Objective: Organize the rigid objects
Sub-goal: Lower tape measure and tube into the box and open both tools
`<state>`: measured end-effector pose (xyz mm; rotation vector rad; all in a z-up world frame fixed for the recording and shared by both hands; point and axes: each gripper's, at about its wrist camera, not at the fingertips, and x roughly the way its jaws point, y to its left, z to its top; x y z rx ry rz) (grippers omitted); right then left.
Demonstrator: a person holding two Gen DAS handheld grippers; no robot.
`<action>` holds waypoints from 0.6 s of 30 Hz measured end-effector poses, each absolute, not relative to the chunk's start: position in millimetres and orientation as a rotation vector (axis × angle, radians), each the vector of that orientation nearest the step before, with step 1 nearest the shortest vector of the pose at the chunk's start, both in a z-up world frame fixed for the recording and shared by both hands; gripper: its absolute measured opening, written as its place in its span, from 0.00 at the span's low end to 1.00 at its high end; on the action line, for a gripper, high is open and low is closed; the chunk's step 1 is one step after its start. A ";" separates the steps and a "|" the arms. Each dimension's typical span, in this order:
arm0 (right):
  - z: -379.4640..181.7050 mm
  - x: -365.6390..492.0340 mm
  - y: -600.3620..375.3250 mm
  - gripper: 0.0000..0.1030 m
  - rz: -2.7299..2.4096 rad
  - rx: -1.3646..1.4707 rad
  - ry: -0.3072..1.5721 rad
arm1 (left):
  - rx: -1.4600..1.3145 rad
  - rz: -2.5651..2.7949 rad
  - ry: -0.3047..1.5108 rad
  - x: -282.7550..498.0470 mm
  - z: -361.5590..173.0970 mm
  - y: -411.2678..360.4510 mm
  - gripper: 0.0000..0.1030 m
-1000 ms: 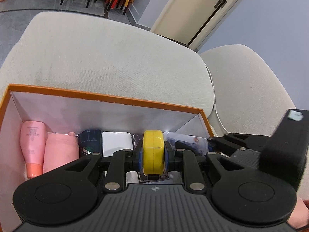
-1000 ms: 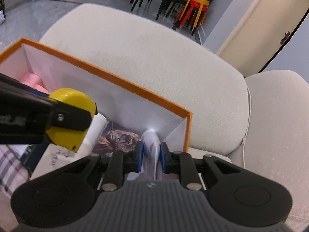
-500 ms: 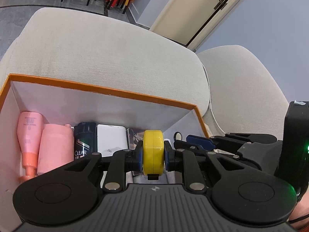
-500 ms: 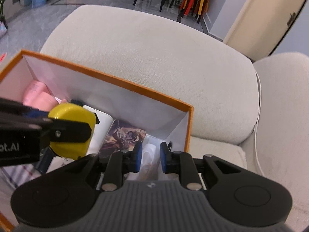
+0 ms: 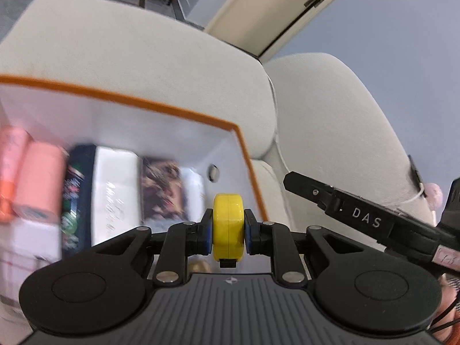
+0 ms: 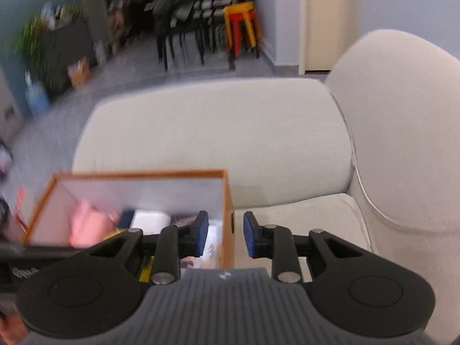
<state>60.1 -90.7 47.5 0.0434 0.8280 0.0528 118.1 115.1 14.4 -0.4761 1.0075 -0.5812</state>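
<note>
Setting: an orange-rimmed cardboard box [image 5: 161, 109] with white inner walls sits on a cream sofa [image 6: 218, 126], its open top facing both wrist cameras; a dining area with chairs and red and yellow stools [image 6: 240, 26] lies blurred beyond.

Already packed: a row of items stands side by side along the box's far wall, seen from the left wrist: two pink bottles [image 5: 27, 178] at the left end, then a dark bottle with a green label [image 5: 77, 195], a white rectangular pack [image 5: 116, 192], and an illustrated card or booklet [image 5: 162, 189], with a pale item [image 5: 194, 188] just beside it near the right corner. Motion blur hides the labels.

Left gripper [image 5: 228, 228]: clamped on a yellow tape measure [image 5: 228, 224], the blue pads pressing both flat faces; it hangs above the right end of the box, not yet set down.

Right gripper [image 6: 225, 234]: jaws opening, blue pads parted, nothing between them; the box's right wall shows behind the gap, untouched by either pad. The same tool crosses the right side of the left wrist view as a black arm above the sofa seat.

Progress: judged well advanced, with most of the row filled and neat.

Remaining: the tape measure looks to be the piece outstanding. The gap at the right corner appears the likely slot, though whether it fits there cannot be told.

Unseen: the box's near side and any items outside it are out of view.
</note>
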 end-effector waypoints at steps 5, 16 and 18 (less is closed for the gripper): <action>39.8 50.2 -108.2 0.25 0.017 0.064 0.851 | -0.487 -0.572 1.078 113.1 0.1 92.7 0.22; 9.6 45.5 -134.6 0.25 0.047 0.165 0.924 | -0.435 -0.453 1.199 107.6 -24.9 59.9 0.22; 7.0 45.2 -135.9 0.26 0.061 0.172 0.930 | -0.413 -0.430 1.211 107.9 -25.7 55.7 0.21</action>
